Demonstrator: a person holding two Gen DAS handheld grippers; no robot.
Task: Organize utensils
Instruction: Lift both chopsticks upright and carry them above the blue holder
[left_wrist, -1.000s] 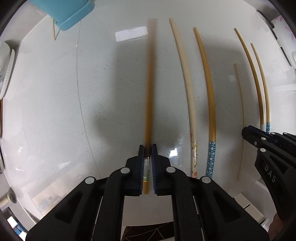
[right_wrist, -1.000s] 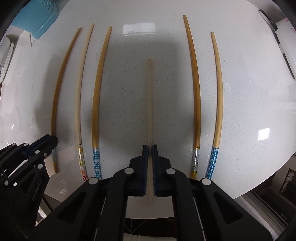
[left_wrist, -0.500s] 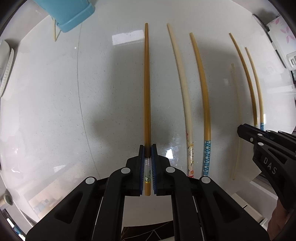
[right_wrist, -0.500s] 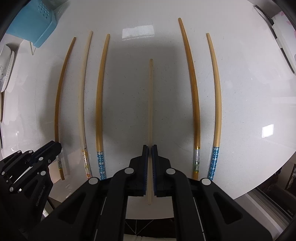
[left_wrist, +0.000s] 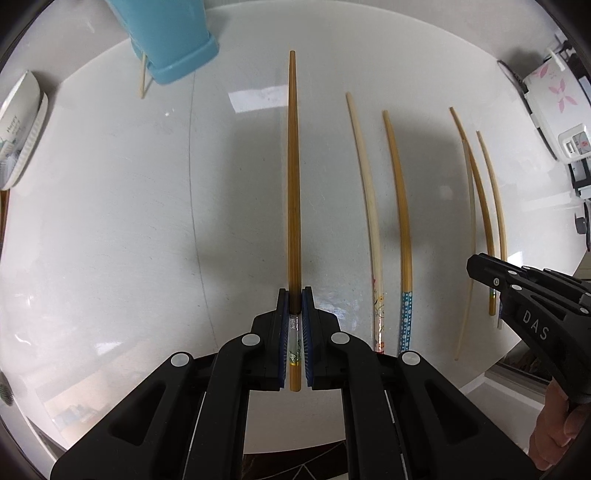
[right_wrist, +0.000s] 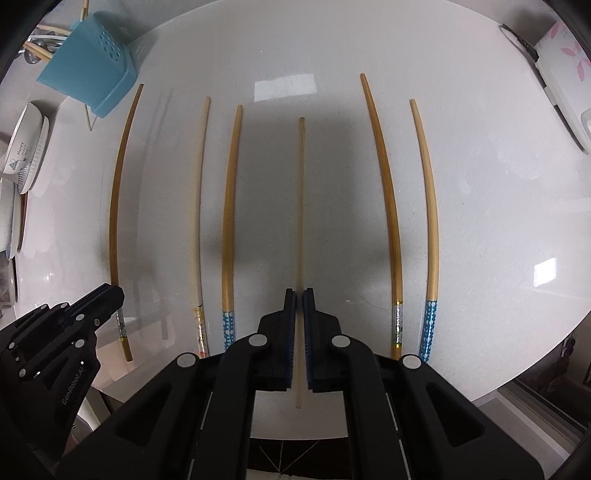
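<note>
My left gripper (left_wrist: 294, 295) is shut on a dark brown chopstick (left_wrist: 293, 177) and holds it above the white table, pointing away; the same chopstick shows in the right wrist view (right_wrist: 120, 192). My right gripper (right_wrist: 299, 295) is shut on a pale chopstick (right_wrist: 300, 206) held the same way; it also shows in the left wrist view (left_wrist: 467, 251). Several other chopsticks lie side by side on the table: a pale one (right_wrist: 197, 206), one with a blue dotted end (right_wrist: 229, 221), a brown one (right_wrist: 386, 206), and another blue-ended one (right_wrist: 428, 206).
A blue perforated utensil holder (right_wrist: 88, 74) with utensils stands at the far left; it also shows in the left wrist view (left_wrist: 170, 33). White bowls (right_wrist: 26, 147) are stacked at the left edge. A white appliance (left_wrist: 554, 107) sits at the far right. The table's front edge (right_wrist: 517, 373) is close.
Both grippers have risen and pulled back with their chopsticks; the blue holder now shows larger and nearer in both views. The left chopstick is no longer blurred.
</note>
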